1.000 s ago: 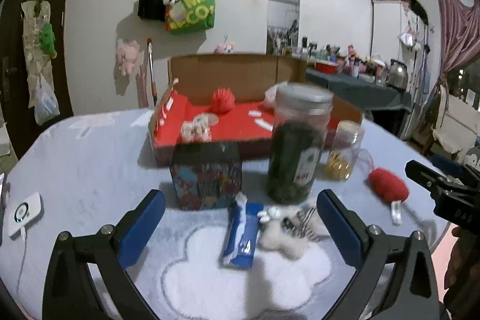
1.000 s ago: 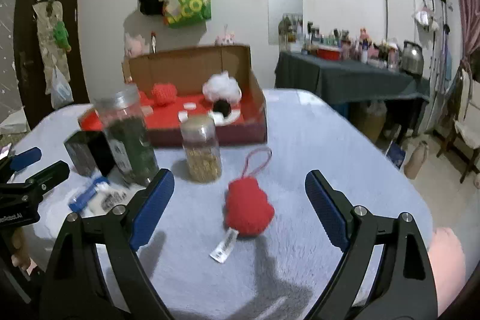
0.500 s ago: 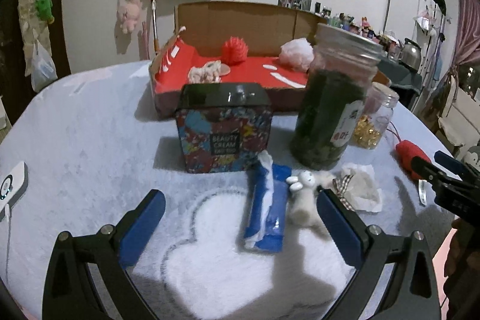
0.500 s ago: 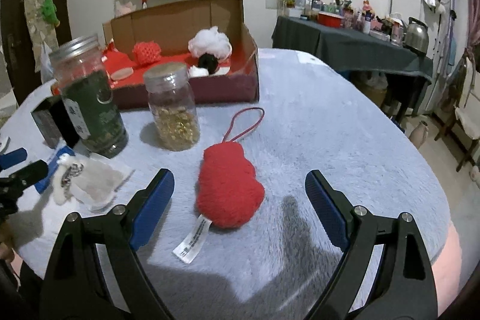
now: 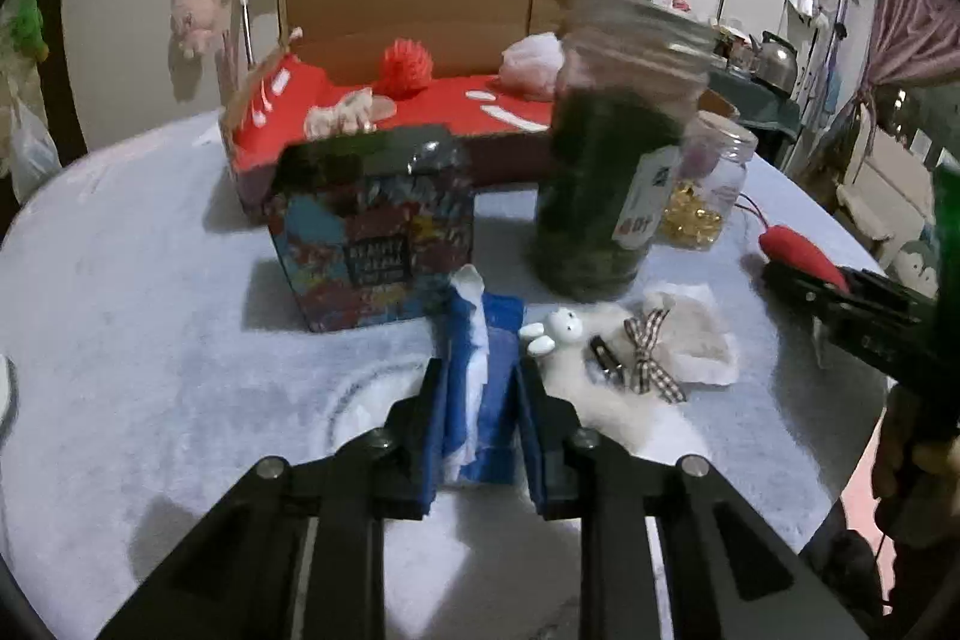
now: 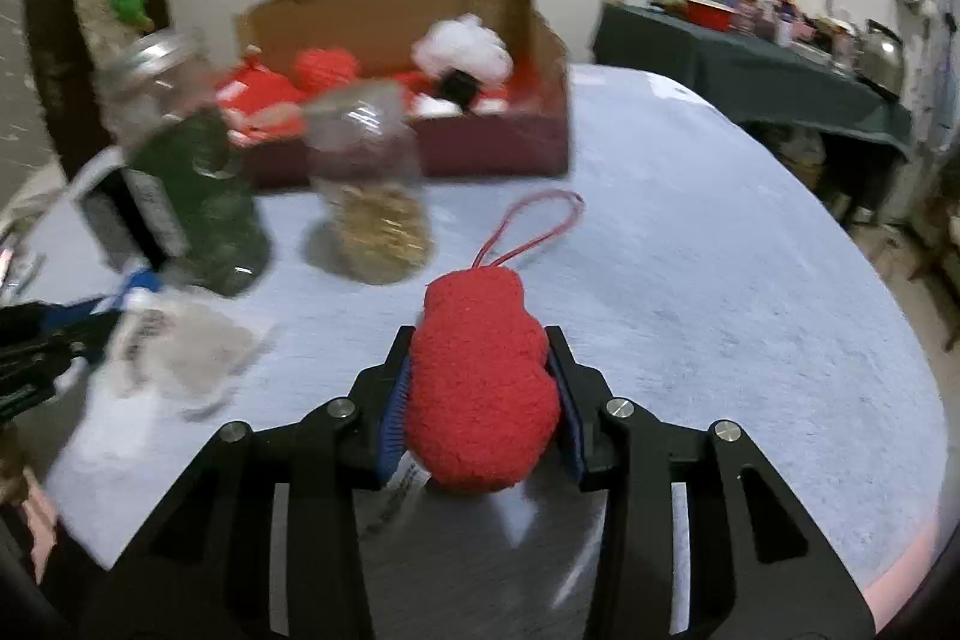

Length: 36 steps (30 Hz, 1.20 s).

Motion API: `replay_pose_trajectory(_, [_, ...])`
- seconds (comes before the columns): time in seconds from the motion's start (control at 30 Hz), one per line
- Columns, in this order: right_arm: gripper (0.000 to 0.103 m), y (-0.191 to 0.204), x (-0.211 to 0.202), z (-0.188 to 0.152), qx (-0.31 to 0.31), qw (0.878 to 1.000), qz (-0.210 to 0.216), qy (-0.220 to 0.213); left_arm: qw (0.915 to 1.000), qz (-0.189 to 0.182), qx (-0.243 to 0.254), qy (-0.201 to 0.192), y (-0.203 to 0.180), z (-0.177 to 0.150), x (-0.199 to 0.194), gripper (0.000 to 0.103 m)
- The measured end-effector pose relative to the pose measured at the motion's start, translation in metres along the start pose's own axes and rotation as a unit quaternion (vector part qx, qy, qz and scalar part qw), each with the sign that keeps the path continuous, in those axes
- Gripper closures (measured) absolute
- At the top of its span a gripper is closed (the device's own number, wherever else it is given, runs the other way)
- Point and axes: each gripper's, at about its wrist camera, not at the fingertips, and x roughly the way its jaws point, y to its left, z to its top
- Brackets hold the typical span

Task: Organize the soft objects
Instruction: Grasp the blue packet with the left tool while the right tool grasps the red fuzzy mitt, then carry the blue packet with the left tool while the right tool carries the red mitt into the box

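Observation:
My left gripper is shut on a blue and white soft pack lying on the grey table cover. A white plush bunny with a checked bow lies just right of it. My right gripper is shut on a red plush toy with a red loop and a white tag; the toy also shows in the left wrist view. A cardboard box with red lining at the back holds a red pompom and a white puff.
A patterned tin stands just beyond the blue pack. A tall jar of dark green contents and a small jar of golden contents stand in front of the box. A dark side table is at the right.
Both grippers have moved forward and closed: the left onto the blue pack, the right onto the red plush toy. Both were open half a second ago.

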Motion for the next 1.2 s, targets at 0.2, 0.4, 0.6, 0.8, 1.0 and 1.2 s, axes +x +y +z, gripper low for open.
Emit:
replay_pose_trajectory(0.2, [0.065,0.024,-0.022,0.002,-0.015,0.999,0.037,-0.031,0.9996,-0.012,0.015,-0.022,-0.011,0.007,-0.017,0.080])
replay_pose_trajectory(0.4, [0.065,0.045,-0.028,0.006,-0.028,0.997,0.062,-0.037,0.9992,0.004,0.022,-0.033,-0.010,0.015,-0.023,0.080])
replay_pose_trajectory(0.6, [0.065,0.056,-0.028,0.009,-0.032,0.996,0.072,-0.039,0.9986,-0.035,0.012,-0.038,-0.008,0.023,-0.030,0.080])
replay_pose_trajectory(0.8, [0.065,0.064,-0.020,0.010,-0.030,0.995,0.090,-0.035,0.9964,-0.079,0.019,-0.021,-0.023,0.018,-0.020,0.080])
replay_pose_trajectory(1.0, [0.065,0.071,-0.013,0.007,-0.035,0.994,0.097,-0.028,0.9960,-0.087,0.014,-0.012,-0.026,0.016,-0.013,0.080])
replay_pose_trajectory(1.2, [0.065,0.069,-0.013,0.006,-0.036,0.994,0.096,-0.025,0.9964,-0.084,0.006,-0.010,-0.020,0.014,-0.014,0.080])
